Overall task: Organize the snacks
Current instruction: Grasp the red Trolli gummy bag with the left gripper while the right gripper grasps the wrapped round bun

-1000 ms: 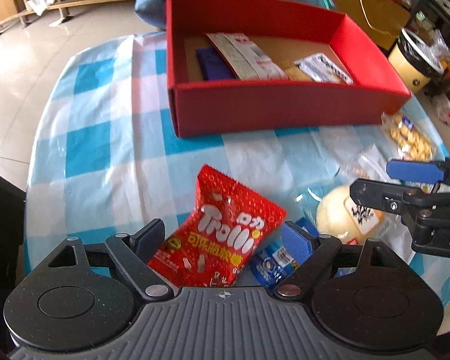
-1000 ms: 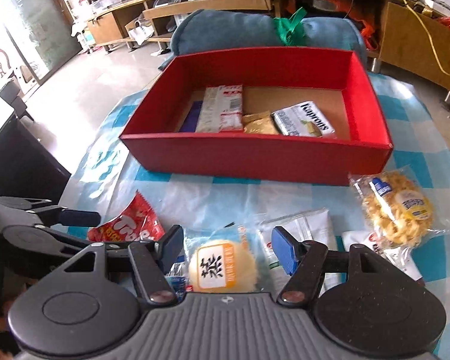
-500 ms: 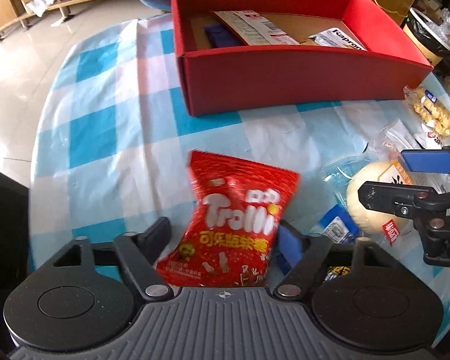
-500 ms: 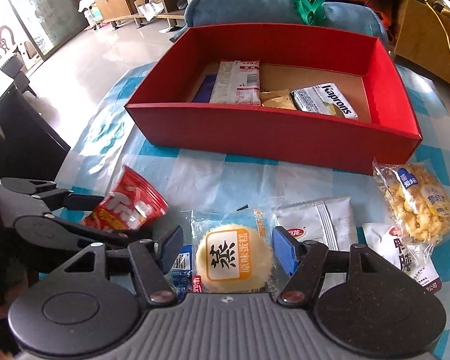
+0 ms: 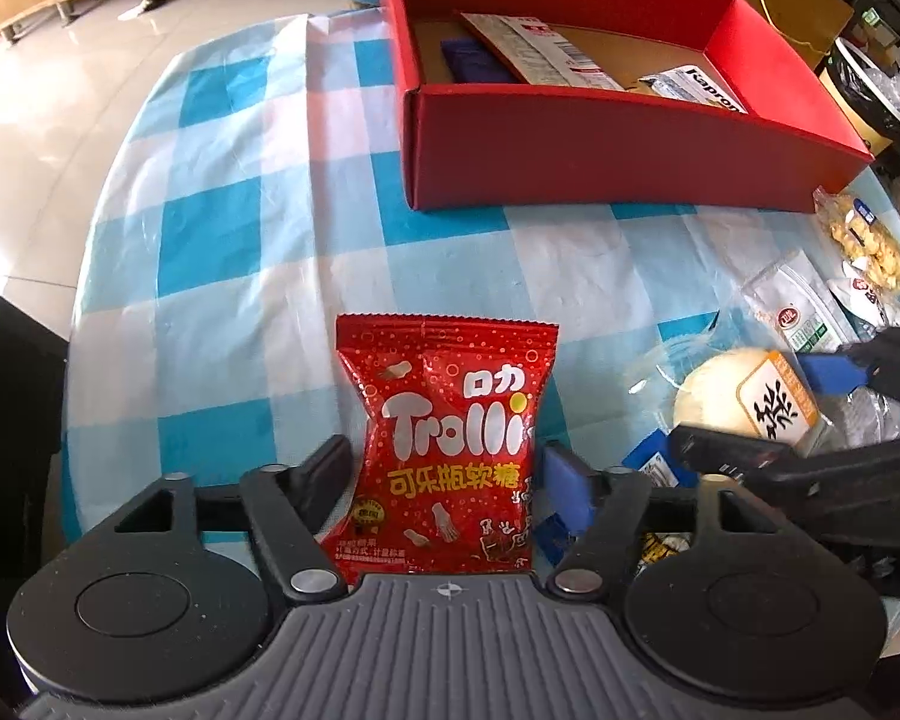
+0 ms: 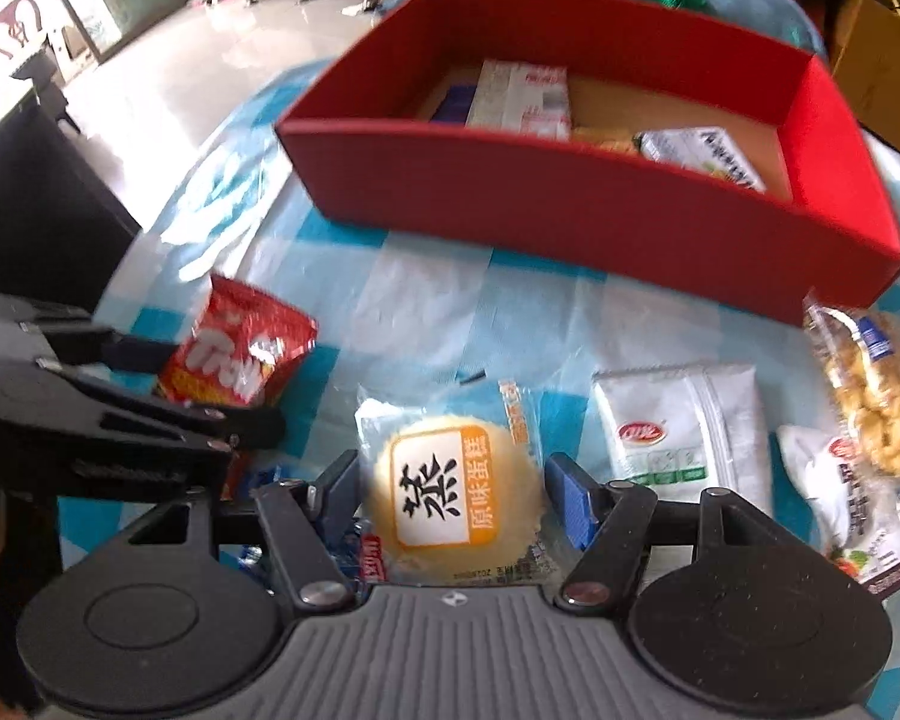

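The left tongs (image 5: 447, 474) grip a red "Trolli" gummy bag (image 5: 447, 438) lifted off the blue-checked table (image 5: 222, 228), jaws just eased wider. The right tongs (image 6: 450, 492) straddle a round yellow wrapped cake labelled "蒸" (image 6: 450, 492), jaws opening, grip unclear. The red cardboard box (image 6: 570, 204) holds a "Kaprons" packet (image 5: 699, 87).

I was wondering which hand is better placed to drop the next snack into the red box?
Probably left: the left gripper holds the Trolli bag upright, apparently lifted off the cloth. The right gripper straddles the steamed cake, which looks still down among packets. The red box faces both.
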`<action>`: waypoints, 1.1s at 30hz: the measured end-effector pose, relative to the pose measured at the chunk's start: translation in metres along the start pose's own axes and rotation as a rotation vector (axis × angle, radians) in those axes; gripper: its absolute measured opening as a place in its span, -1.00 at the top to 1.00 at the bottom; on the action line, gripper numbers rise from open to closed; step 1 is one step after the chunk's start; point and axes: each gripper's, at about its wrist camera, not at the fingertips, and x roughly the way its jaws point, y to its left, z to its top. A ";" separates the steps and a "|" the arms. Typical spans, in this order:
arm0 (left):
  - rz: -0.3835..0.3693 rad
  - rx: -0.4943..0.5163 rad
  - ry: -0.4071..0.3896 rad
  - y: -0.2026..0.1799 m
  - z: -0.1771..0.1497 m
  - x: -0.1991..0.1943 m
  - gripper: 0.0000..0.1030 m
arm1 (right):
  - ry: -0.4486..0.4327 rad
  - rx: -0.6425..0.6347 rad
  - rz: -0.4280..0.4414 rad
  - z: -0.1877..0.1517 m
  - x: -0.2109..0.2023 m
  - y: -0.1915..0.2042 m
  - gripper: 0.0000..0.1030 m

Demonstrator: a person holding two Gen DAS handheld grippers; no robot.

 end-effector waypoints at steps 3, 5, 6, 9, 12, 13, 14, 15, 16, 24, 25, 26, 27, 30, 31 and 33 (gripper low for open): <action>0.022 0.012 -0.001 0.000 -0.001 0.002 -0.60 | -0.011 -0.023 -0.019 0.001 0.002 0.004 -0.24; 0.033 0.012 -0.002 0.002 -0.001 0.003 -0.64 | -0.016 -0.019 -0.020 0.001 0.003 0.004 -0.32; 0.036 0.012 -0.003 0.003 -0.001 0.004 -0.64 | -0.021 -0.013 -0.020 0.000 0.003 0.003 -0.34; 0.045 0.009 -0.002 0.006 -0.002 0.004 -0.72 | -0.038 0.018 0.017 -0.002 0.003 -0.001 -0.61; 0.071 0.013 0.006 0.008 -0.005 0.008 -0.85 | -0.016 0.040 0.050 -0.003 0.007 -0.003 -0.95; 0.066 0.004 0.008 0.010 -0.005 0.009 -0.85 | -0.013 0.036 0.045 -0.003 0.008 -0.002 -0.94; 0.068 0.005 0.007 0.010 -0.006 0.009 -0.87 | -0.011 0.027 0.041 -0.003 0.008 -0.001 -0.94; 0.067 0.005 0.006 0.011 -0.006 0.009 -0.87 | -0.004 0.010 0.037 -0.003 0.008 0.001 -0.94; 0.066 0.005 0.004 0.011 -0.006 0.009 -0.87 | 0.000 -0.002 0.033 -0.003 0.009 0.002 -0.94; 0.060 0.023 -0.034 0.004 -0.013 -0.002 -0.46 | -0.037 -0.055 -0.073 -0.008 -0.003 0.009 -0.08; 0.054 0.025 -0.037 0.003 -0.013 -0.003 -0.40 | -0.041 -0.051 -0.077 -0.009 -0.005 0.009 -0.07; 0.044 0.023 -0.036 0.002 -0.012 -0.004 -0.33 | -0.046 -0.052 -0.088 -0.009 -0.007 0.009 -0.06; 0.035 0.017 -0.033 0.003 -0.011 -0.004 -0.29 | -0.052 -0.053 -0.105 -0.010 -0.008 0.009 -0.06; 0.014 0.005 -0.032 0.002 -0.010 -0.007 -0.25 | -0.075 -0.033 -0.107 -0.009 -0.017 0.006 -0.06; 0.008 0.006 -0.036 0.001 -0.009 -0.008 -0.24 | -0.084 -0.024 -0.104 -0.008 -0.021 0.004 -0.05; 0.000 0.009 -0.044 -0.001 -0.009 -0.010 -0.23 | -0.105 -0.008 -0.103 -0.007 -0.029 0.001 -0.05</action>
